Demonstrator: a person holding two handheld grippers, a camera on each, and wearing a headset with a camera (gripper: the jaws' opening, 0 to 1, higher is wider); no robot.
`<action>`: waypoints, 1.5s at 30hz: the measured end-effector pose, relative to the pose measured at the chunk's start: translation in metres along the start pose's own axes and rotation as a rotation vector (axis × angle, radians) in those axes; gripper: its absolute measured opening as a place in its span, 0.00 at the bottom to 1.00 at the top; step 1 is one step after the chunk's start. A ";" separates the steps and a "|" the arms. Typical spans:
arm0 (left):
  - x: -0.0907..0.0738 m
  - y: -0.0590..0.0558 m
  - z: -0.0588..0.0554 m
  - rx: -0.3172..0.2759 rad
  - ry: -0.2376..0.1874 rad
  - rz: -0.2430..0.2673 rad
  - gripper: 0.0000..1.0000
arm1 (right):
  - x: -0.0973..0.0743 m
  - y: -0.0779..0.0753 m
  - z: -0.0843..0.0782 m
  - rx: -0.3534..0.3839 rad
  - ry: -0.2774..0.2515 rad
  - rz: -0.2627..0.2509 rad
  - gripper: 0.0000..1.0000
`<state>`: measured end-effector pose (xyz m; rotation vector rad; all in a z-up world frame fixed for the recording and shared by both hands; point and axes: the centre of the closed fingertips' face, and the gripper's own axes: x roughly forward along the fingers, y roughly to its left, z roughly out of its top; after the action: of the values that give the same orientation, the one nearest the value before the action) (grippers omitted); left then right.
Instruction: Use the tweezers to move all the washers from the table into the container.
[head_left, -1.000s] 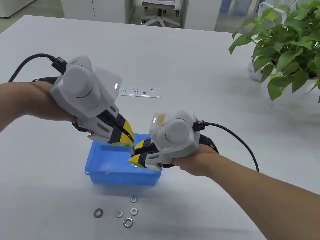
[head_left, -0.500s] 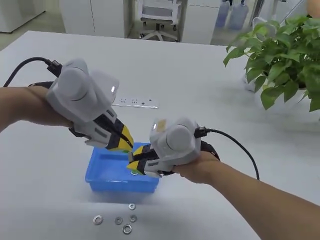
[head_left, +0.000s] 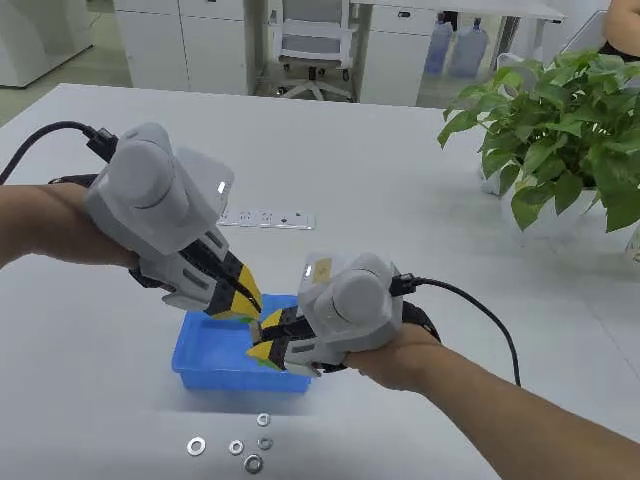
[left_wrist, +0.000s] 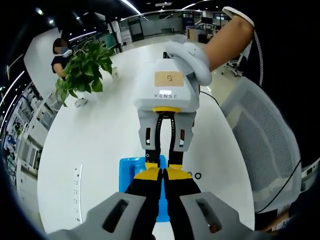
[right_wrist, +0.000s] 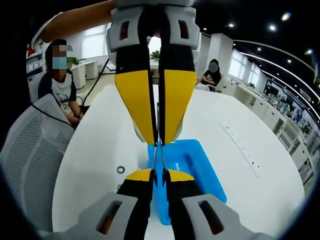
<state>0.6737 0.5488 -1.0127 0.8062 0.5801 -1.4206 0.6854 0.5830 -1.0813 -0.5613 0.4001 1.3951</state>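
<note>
Plainly flat, silvery, ring-shaped washers (head_left: 197, 445).

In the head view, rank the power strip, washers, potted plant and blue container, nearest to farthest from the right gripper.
1. blue container, directly under the right gripper.
2. washers, on the table just in front of it.
3. power strip, beyond the container.
4. potted plant, far right corner.

Both forearms angle inward. The white, yellow-tipped left gripper (head_left: 243, 300) and the matching right gripper (head_left: 262, 350) meet tip to tip, jaws closed, the right one pinching thin metal tweezers (right_wrist: 159, 157).
</note>
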 end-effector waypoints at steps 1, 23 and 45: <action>0.000 -0.001 0.001 0.000 0.000 -0.001 0.06 | 0.000 0.001 0.000 0.000 -0.002 -0.001 0.11; 0.011 -0.046 -0.004 0.000 0.006 -0.018 0.06 | -0.001 0.046 -0.012 0.000 0.001 0.022 0.12; 0.035 -0.077 -0.022 -0.027 0.024 -0.047 0.06 | 0.012 0.080 -0.039 0.021 0.032 0.057 0.12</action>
<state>0.6029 0.5464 -1.0645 0.7932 0.6389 -1.4446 0.6105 0.5763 -1.1309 -0.5597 0.4593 1.4366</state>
